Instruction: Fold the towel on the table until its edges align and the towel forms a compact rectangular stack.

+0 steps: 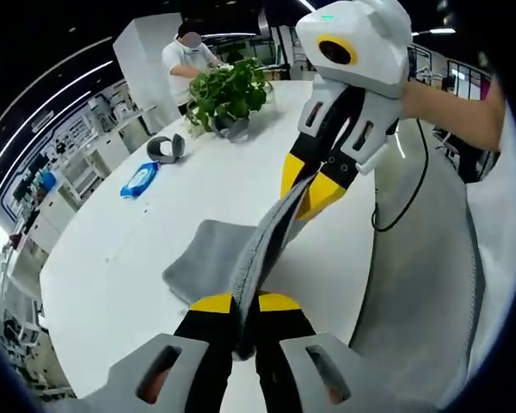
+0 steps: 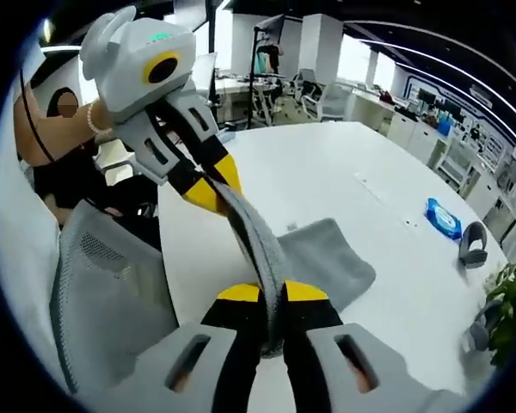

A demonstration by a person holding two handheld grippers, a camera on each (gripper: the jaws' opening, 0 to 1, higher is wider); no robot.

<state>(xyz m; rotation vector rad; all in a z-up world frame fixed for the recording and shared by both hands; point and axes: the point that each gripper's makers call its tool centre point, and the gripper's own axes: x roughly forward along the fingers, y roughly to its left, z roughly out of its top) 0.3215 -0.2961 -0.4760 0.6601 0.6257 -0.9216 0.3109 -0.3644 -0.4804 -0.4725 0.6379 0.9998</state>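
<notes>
A soft grey fabric towel (image 1: pixel 208 255) is held up off a large white oval table (image 1: pixel 112 258) by both grippers, one edge drawn taut between them while the remainder rests flat on the tabletop. In the left gripper view, the left gripper (image 1: pixel 245 303), black with yellow-tipped jaws, is seen pinching one end of the raised towel edge, the cloth being pressed between its two jaws. Further along the same edge, the right gripper (image 1: pixel 314 185), white-bodied with yellow tips, is seen closed on the other end of the fold, held by a person's hand (image 1: pixel 451 99). In the right gripper view the arrangement is mirrored: the right gripper (image 2: pixel 273 294) is clamped on the towel (image 2: pixel 327 258) at the bottom of the view, and the left gripper (image 2: pixel 213 185) is seen gripping the cloth above it, over the near edge of the table (image 2: pixel 344 172). A grey mesh-backed office chair (image 1: pixel 421 258) stands just beside the table edge. Well apart from the towel, a blue flat packet (image 1: pixel 139 180), a grey curved headset-like object (image 1: pixel 166 148) and a green leafy potted plant (image 1: pixel 228 93) are placed on the tabletop. A person in a white top (image 1: pixel 189 56) is seen behind the plant
</notes>
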